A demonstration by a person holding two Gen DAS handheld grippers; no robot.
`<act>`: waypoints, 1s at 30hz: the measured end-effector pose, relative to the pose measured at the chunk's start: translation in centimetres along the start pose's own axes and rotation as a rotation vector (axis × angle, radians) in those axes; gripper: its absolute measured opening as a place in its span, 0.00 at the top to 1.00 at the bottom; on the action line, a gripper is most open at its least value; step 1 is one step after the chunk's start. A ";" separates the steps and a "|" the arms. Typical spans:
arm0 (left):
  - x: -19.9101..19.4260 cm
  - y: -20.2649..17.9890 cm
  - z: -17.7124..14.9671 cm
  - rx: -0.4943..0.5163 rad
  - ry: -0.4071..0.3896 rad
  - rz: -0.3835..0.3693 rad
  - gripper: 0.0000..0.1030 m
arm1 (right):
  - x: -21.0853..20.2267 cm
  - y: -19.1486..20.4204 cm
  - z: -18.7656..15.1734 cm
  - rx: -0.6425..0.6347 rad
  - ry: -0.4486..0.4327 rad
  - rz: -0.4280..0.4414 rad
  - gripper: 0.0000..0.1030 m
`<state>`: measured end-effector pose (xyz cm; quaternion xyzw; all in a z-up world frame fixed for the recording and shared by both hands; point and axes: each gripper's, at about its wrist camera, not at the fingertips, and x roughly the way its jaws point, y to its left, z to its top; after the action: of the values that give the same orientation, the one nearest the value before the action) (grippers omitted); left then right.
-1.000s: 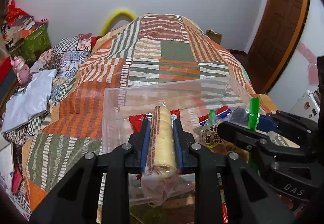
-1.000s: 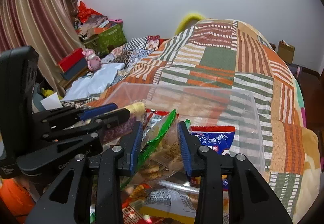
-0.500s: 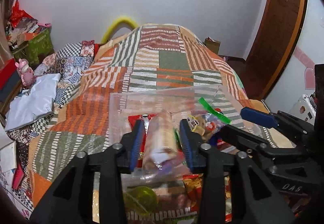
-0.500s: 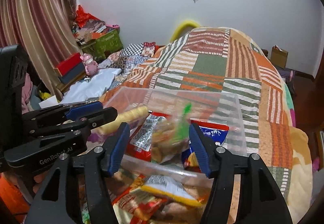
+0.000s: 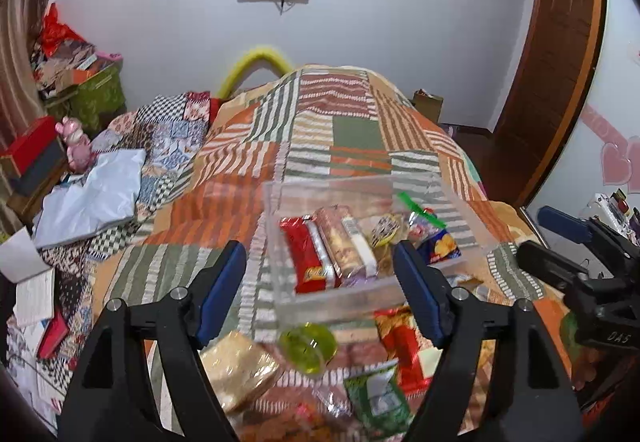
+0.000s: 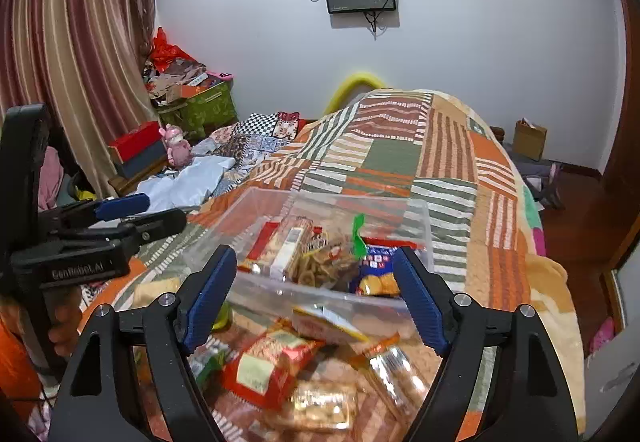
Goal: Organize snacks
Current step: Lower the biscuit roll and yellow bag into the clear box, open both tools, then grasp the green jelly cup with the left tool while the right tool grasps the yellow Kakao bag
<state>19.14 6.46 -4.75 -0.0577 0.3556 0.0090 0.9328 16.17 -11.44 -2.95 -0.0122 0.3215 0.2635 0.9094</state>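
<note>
A clear plastic bin (image 5: pixel 352 300) (image 6: pixel 416 218) stands on the patchwork bed and holds several snack packs. Among them lie a long biscuit roll (image 5: pixel 344 242) (image 6: pixel 290 246), a red pack (image 5: pixel 306 260), a green-clipped snack bag (image 5: pixel 420 212) (image 6: pixel 332 262) and a blue chip bag (image 6: pixel 374 278). My left gripper (image 5: pixel 320 288) hangs above the bin's near side, its jaws opening with nothing between the pads. My right gripper (image 6: pixel 314 292) is likewise above the bin's near rim, jaws opening and empty. More loose snack packs (image 6: pixel 272 362) lie on the bed in front of the bin.
A round green-yellow tub (image 5: pixel 308 346), a tan biscuit pack (image 5: pixel 240 366) and a green sachet (image 5: pixel 378 402) lie near me. White cloth (image 5: pixel 92 198) and boxes clutter the left side of the bed. A wooden door (image 5: pixel 548 74) stands at right.
Both grippers let go and spread wide: the biscuit roll and the green-clipped bag dropped into the bin. Both grippers pulled back and up from the bin.
</note>
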 end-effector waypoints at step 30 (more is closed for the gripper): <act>8.2 0.6 -7.4 0.012 0.249 -0.051 0.27 | 5.1 -1.4 -6.2 0.139 0.205 0.030 0.21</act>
<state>20.31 6.02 -15.70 -0.0617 0.4672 -0.0243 0.8817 16.63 -11.41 -11.08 0.0291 0.4305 0.2517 0.8663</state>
